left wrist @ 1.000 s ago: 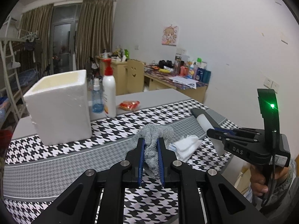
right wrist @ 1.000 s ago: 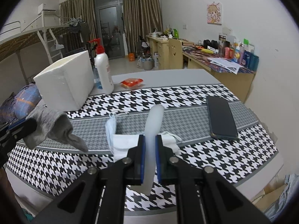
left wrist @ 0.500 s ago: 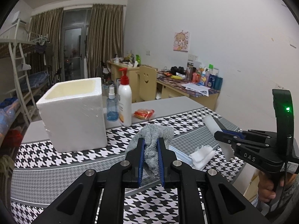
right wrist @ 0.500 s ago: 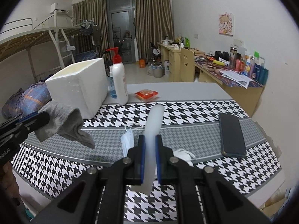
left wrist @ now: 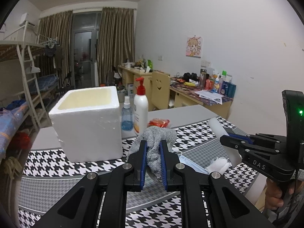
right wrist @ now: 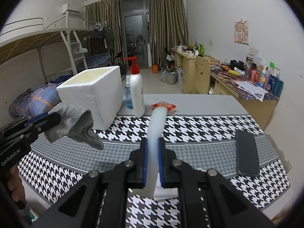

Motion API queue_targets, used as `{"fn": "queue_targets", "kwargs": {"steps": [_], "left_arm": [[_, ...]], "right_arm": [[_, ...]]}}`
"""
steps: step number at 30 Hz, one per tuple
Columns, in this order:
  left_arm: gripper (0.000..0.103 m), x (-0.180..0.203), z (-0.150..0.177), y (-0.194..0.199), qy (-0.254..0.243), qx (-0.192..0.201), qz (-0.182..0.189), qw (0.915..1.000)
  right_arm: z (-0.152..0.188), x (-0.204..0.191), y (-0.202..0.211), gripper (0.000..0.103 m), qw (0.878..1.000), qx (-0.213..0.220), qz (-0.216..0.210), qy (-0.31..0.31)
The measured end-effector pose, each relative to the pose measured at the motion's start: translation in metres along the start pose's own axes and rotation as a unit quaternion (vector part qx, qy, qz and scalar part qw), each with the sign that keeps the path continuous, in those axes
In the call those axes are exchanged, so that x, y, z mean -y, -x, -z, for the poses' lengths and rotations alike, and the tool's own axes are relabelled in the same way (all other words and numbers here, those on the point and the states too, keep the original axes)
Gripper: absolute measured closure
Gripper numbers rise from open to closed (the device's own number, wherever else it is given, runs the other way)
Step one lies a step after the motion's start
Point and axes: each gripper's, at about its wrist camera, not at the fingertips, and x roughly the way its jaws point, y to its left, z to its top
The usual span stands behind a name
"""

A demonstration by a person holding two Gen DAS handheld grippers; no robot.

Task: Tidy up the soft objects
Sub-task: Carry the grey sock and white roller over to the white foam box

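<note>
Your left tongs [left wrist: 153,148] pinch a gray sock [left wrist: 157,138] at frame centre; right tongs [right wrist: 152,150] clamp a white strip [right wrist: 156,121]. Both hang above the counter [right wrist: 199,129]; next, carry them over the foam box [left wrist: 87,121], upper left, and drop them in.

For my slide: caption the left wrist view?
Left tongs grip a grey sock beside the white foam box.

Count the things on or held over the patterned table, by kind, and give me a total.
Bottles: 2 (pump bottle, spray bottle)
Foam box: 1
Phone: 1
Red packet: 1
Face mask: 1
Grey sock: 1
White roll: 1
Total: 8
</note>
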Motion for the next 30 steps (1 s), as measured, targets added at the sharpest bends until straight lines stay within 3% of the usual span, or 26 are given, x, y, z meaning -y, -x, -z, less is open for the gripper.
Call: {"fn": "queue_targets", "kwargs": {"steps": [30], "left_arm": [[0.089,-0.029,-0.033,0.003,0.001,0.031,-0.042,0.9986]], "right_arm": [[-0.041,-0.033,-0.015,0.090,0.999,0.014,-0.029,0.042]]}}
